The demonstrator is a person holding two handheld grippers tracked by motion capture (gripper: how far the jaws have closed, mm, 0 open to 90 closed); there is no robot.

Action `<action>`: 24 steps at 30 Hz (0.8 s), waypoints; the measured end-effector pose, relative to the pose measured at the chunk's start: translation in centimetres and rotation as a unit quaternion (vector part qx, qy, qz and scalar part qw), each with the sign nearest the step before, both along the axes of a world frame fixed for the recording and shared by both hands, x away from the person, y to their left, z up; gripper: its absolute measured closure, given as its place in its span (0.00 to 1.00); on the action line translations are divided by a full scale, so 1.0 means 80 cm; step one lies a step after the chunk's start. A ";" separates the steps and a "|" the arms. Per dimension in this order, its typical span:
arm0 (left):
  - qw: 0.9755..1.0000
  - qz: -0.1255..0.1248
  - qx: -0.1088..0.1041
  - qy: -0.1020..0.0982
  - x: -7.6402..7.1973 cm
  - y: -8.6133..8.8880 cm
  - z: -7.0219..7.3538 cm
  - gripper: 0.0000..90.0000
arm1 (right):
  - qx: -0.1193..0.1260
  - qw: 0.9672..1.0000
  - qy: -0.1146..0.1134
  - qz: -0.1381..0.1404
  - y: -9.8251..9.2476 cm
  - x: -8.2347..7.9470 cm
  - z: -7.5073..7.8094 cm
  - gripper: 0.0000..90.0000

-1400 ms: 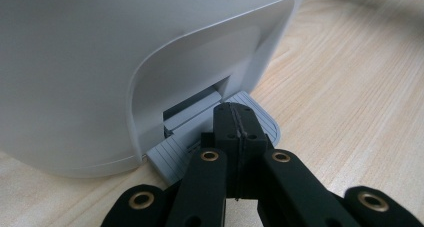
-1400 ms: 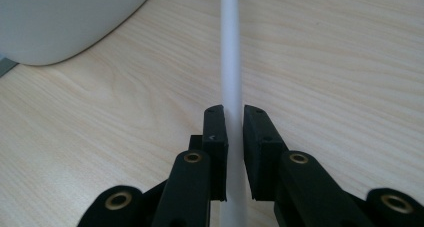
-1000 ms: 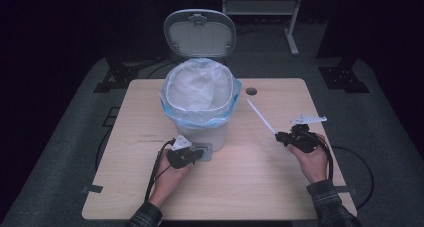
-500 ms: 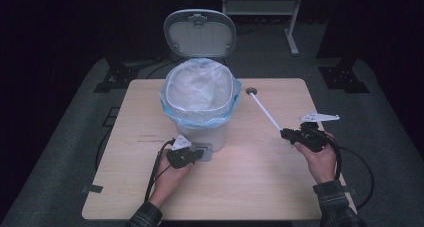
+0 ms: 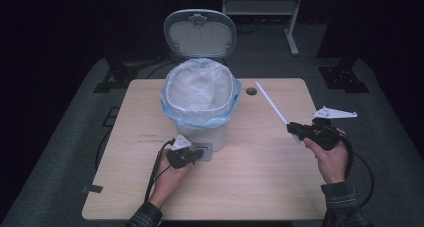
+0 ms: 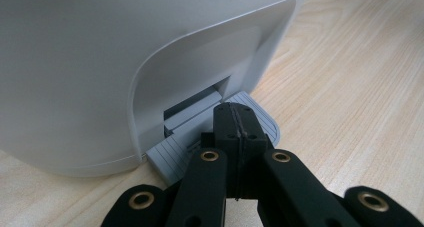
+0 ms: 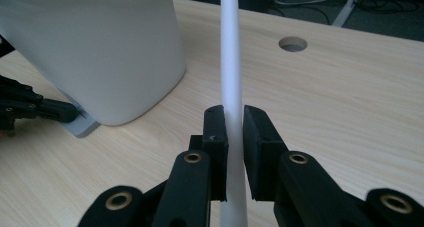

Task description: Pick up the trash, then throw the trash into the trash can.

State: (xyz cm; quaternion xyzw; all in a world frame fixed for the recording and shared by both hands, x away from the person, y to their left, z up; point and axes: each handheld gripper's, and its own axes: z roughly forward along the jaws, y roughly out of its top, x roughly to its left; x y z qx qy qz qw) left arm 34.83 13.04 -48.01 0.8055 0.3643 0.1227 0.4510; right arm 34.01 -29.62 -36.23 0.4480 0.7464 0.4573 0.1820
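Observation:
A white pedal bin [image 5: 200,112] with a blue-edged liner stands on the wooden table [image 5: 260,187], its lid [image 5: 200,32] raised. My left gripper [image 5: 197,154] is shut, and its closed tips press on the bin's grey foot pedal [image 6: 260,119] at the base. My right gripper [image 5: 295,130] is lifted above the table's right side, shut on a long white rod [image 5: 272,104] that slants up and away toward the far edge. In the right gripper view the rod [image 7: 232,72] runs up between the two pads, with the bin [image 7: 100,52] at the left.
A round cable hole [image 5: 251,91] lies in the table just right of the bin. Dark floor, cables and metal stand legs [image 5: 290,32] surround the table. Bare tabletop lies in front of the bin and between the hands.
My right gripper has risen and drifted right with the white rod, whose far end now points higher. The left gripper has stayed on the pedal and the lid has stayed up.

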 end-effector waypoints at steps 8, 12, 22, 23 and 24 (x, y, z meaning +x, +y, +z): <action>1.000 0.000 0.001 0.000 0.000 0.000 0.000 1.00 | 0.009 1.000 -0.017 0.005 -0.001 -0.010 0.019 0.89; 1.000 0.000 0.001 0.000 0.000 0.000 0.000 1.00 | 0.014 0.999 -0.028 0.013 0.001 -0.016 0.031 0.89; 1.000 0.000 0.001 0.000 0.000 0.000 0.000 1.00 | 0.028 0.998 -0.048 0.029 0.006 -0.029 0.052 0.89; 1.000 0.000 0.001 0.000 0.000 0.000 0.000 1.00 | 0.028 0.998 -0.048 0.029 0.006 -0.029 0.052 0.89; 1.000 0.001 0.001 0.000 0.000 0.000 0.000 1.00 | 0.028 0.998 -0.050 0.032 0.007 -0.031 0.054 0.89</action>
